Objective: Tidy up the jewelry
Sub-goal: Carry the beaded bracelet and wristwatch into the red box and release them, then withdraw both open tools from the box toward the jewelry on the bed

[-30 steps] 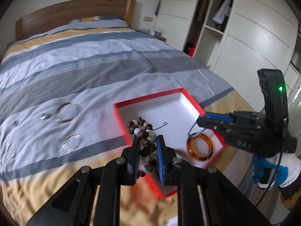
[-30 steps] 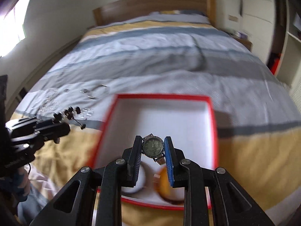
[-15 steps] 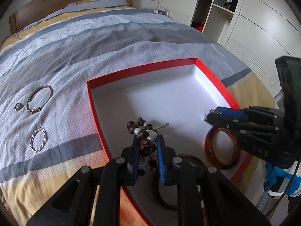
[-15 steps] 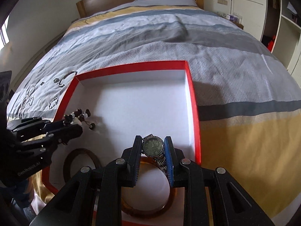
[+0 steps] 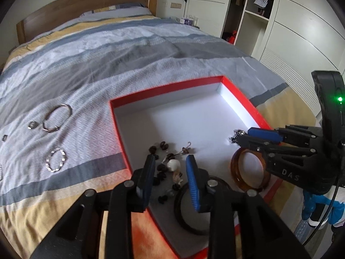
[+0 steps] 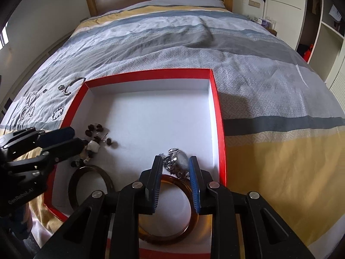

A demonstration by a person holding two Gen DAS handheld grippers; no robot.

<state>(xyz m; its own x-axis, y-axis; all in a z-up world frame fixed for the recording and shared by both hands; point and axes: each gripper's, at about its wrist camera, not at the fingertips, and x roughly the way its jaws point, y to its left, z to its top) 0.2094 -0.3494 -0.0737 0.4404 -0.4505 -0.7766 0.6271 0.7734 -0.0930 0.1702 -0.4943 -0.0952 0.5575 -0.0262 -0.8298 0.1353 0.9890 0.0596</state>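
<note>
Lying in red box: beads, watch; both grippers released; rings outside on bedspread.

I see a matt red box with smooth white paper-like lining, a glossy amber bangle, a shiny metal watch, woven cloth bedding, and a wood headboard.

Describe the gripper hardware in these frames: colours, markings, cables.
Both are matte black linkage frames with silver pivot pins and ribbed blue pads on the fingers. The right gripper has white "DAS" lettering, a green LED, a black cable, and a blue-and-white glove behind it. The left gripper carries white "GenRobot.ai" lettering.
</note>
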